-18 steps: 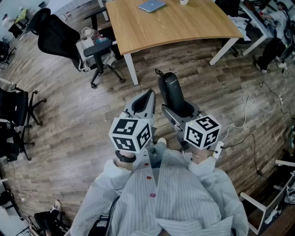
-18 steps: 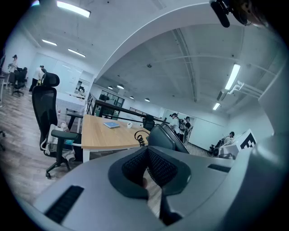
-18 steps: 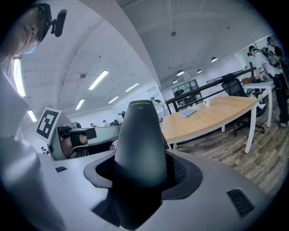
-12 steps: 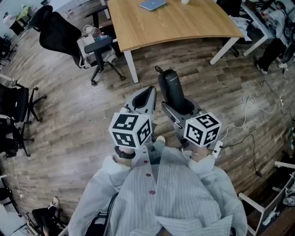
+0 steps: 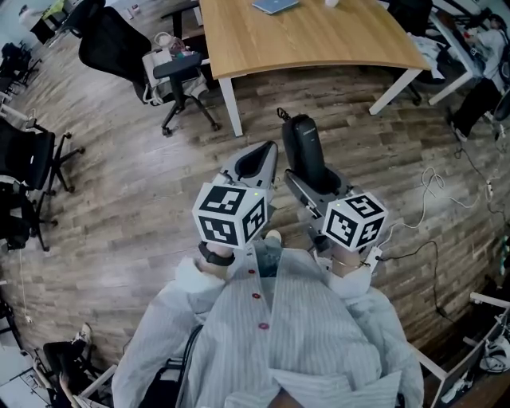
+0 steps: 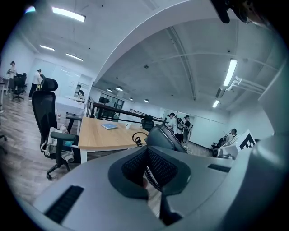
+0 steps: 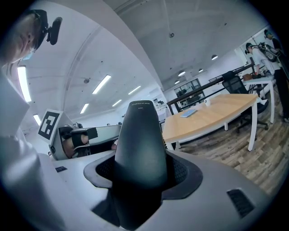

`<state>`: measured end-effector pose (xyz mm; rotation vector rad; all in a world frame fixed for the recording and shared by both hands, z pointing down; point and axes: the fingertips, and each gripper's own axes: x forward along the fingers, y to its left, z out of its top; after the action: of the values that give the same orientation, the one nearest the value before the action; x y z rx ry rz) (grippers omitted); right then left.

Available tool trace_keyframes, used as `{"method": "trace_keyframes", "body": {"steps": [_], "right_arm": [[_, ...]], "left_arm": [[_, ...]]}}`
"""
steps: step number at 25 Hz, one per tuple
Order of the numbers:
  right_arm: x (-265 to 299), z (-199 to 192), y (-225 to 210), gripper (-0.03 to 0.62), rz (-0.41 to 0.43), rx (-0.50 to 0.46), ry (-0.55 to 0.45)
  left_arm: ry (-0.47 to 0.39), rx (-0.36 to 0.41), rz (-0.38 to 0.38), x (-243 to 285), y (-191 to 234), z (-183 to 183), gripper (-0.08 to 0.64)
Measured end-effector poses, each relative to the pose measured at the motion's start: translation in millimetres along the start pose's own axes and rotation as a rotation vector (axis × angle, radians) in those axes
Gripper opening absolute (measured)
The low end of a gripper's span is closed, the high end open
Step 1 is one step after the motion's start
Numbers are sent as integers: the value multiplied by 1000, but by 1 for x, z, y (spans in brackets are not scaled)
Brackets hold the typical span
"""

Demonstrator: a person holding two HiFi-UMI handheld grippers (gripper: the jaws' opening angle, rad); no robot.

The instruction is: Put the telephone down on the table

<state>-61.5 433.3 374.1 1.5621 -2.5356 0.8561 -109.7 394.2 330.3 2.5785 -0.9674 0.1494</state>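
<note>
The telephone [image 5: 305, 151] is a black handset with a curly cord at its far end. My right gripper [image 5: 314, 177] is shut on it and holds it above the wooden floor, pointing toward the table [image 5: 319, 40]. In the right gripper view the handset [image 7: 141, 144] stands between the two jaws and fills the gap, with the light wood table [image 7: 212, 115] beyond it. My left gripper [image 5: 265, 150] hangs beside it on the left, its jaws meeting at the tip with nothing between them. In the left gripper view the handset [image 6: 165, 137] shows just right of the jaws.
A white table leg [image 5: 231, 107] stands just ahead of the grippers. Black office chairs [image 5: 127, 48] are at the far left, another chair [image 5: 24, 159] at the left edge. A blue notebook [image 5: 276, 5] lies on the table. Cables [image 5: 434, 183] trail over the floor at right.
The head view has shifted slightly. Both grippers and the held handset keep the same pose relative to the table.
</note>
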Motion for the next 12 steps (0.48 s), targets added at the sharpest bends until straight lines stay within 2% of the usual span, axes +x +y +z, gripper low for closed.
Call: {"method": "trace_keyframes", "body": {"steps": [12], "right_arm": [[-26, -4, -20, 290, -3, 0, 3]], "left_arm": [[-3, -8, 4, 12, -23, -11, 9]]}}
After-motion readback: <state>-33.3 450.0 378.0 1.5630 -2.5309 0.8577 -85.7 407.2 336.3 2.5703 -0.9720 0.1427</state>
